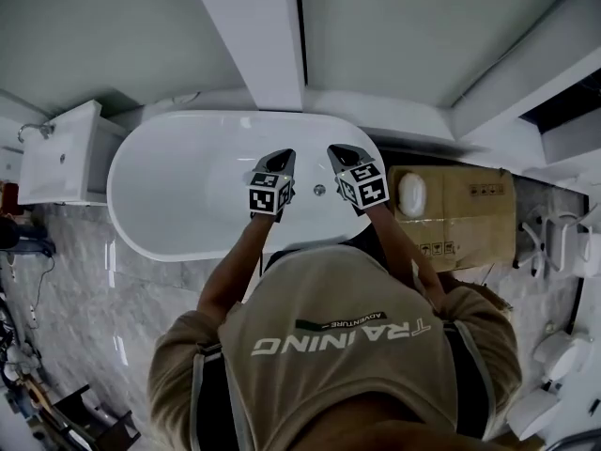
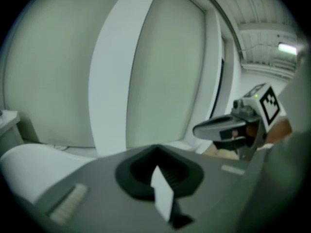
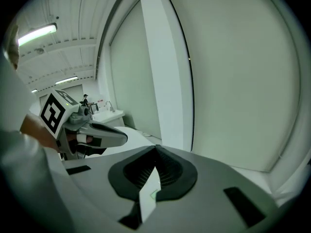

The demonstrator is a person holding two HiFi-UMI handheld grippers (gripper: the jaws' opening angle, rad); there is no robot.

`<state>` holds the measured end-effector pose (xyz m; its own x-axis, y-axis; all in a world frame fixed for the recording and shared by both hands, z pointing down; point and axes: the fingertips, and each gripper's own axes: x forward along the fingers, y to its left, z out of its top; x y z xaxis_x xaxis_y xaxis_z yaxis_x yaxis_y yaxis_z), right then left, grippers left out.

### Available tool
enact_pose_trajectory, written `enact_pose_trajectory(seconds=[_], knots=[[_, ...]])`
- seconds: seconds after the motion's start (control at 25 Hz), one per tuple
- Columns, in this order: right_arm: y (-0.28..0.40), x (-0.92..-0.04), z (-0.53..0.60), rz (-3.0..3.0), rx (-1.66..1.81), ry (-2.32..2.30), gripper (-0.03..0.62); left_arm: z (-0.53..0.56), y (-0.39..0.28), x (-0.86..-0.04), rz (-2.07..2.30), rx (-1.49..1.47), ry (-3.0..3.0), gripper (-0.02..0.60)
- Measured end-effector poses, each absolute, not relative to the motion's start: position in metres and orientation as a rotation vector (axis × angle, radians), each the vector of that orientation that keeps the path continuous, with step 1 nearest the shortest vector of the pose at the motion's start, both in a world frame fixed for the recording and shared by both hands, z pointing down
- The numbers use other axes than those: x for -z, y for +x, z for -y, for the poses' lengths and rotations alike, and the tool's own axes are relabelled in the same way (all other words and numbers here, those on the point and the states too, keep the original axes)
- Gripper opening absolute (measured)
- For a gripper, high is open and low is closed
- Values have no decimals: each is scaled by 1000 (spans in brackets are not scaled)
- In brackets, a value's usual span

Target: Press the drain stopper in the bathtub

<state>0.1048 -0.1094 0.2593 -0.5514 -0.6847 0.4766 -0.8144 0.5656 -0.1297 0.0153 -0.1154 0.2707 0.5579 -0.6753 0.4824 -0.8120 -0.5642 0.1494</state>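
Note:
A white oval bathtub (image 1: 127, 181) lies below me in the head view. Its small round metal drain stopper (image 1: 319, 190) sits on the tub floor, between the two grippers as seen from above. My left gripper (image 1: 281, 157) hovers just left of the stopper, and my right gripper (image 1: 337, 151) just right of it. Both point toward the far wall, and their jaws are shut on nothing. The left gripper view shows its own closed jaws (image 2: 156, 150) facing the wall, with the right gripper (image 2: 228, 127) beside them. In the right gripper view the closed jaws (image 3: 156, 149) also face the wall, and the left gripper (image 3: 95, 134) shows alongside.
A white sink cabinet (image 1: 61, 153) stands left of the tub. At the tub's right end a cardboard box (image 1: 474, 216) carries a white round object (image 1: 411, 194). A white wall pillar (image 1: 268, 36) rises behind the tub. Glossy marble floor (image 1: 84, 280) lies in front.

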Motion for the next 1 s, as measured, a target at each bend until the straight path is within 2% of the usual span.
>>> enact_pose_trajectory(seconds=[0.52, 1.0], knots=[[86, -118, 134, 2622, -197, 1292, 8, 171, 2, -125, 1306, -253, 2585, 2], [76, -26, 164, 2715, 37, 1378, 9, 188, -24, -23, 1515, -135, 2730, 3]])
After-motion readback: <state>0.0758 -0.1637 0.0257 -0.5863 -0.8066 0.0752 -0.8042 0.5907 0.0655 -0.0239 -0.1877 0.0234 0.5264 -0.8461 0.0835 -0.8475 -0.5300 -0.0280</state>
